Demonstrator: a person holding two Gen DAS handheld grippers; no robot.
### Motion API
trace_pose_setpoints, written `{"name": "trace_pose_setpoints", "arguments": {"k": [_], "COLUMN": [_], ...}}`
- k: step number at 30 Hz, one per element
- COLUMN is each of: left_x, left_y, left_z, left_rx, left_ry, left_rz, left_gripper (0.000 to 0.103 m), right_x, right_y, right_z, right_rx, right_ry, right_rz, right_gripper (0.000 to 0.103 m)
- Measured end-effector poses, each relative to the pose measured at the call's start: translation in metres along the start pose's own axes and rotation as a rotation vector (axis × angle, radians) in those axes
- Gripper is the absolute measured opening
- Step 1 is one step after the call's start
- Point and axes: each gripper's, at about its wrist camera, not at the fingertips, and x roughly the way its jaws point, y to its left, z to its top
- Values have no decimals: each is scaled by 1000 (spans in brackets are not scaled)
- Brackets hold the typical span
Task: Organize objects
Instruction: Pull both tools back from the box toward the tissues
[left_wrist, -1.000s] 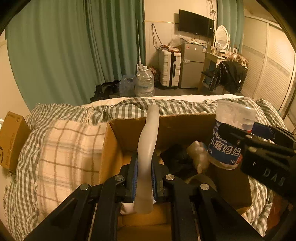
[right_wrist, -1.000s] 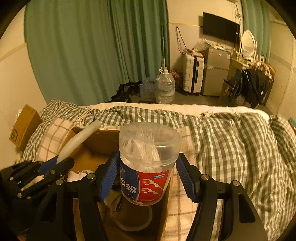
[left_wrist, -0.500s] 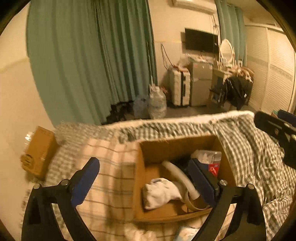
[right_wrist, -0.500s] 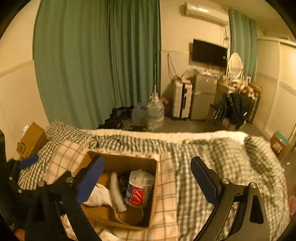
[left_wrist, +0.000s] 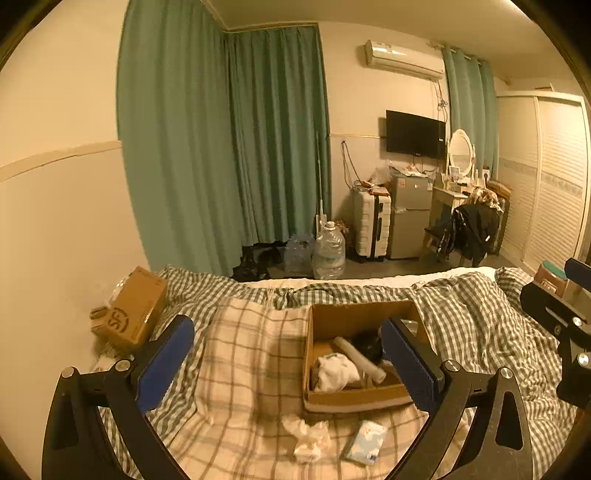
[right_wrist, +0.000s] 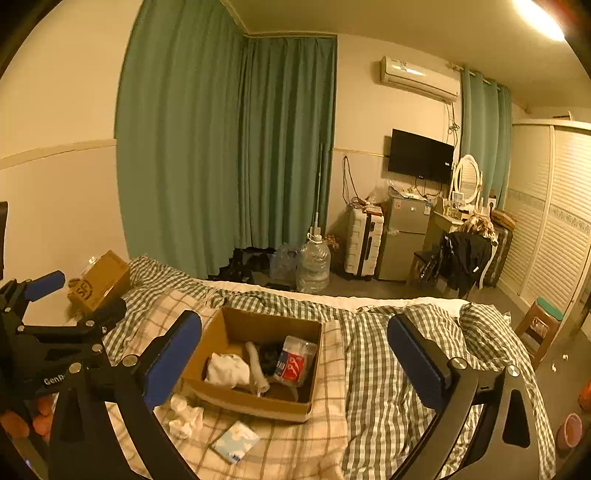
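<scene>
Box (right_wrist: 255, 400) now holds tube (right_wrist: 256, 369) & jar (right_wrist: 295, 363), jar at tube's 3 o'clock; L gripper (left_wrist: 288, 363), R gripper (right_wrist: 295, 365) just opened, empty, pulled back.

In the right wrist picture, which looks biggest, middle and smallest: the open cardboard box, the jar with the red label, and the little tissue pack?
1. Cardboard box, clearly the largest.
2. and 3. Jar and tissue pack look about alike, and the pack lies nearer the camera, so I won't rank them.
</scene>
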Motion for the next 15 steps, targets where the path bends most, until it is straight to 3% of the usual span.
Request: {"name": "trace_pose_setpoints", "arguments": {"k": [6, 15], "left_x": [3, 68], "left_y": [9, 6], "left_z": [-34, -112], "left_rx": [-26, -36], "left_ry": [41, 214], "left_rz": [31, 76], "left_gripper": [103, 103], "right_x": [-2, 80], "right_y": [9, 17], "right_z": [-32, -107], "right_rx": [-6, -4], "right_ry": [41, 226], "right_rz": [21, 12], "right_gripper": [101, 101]}}
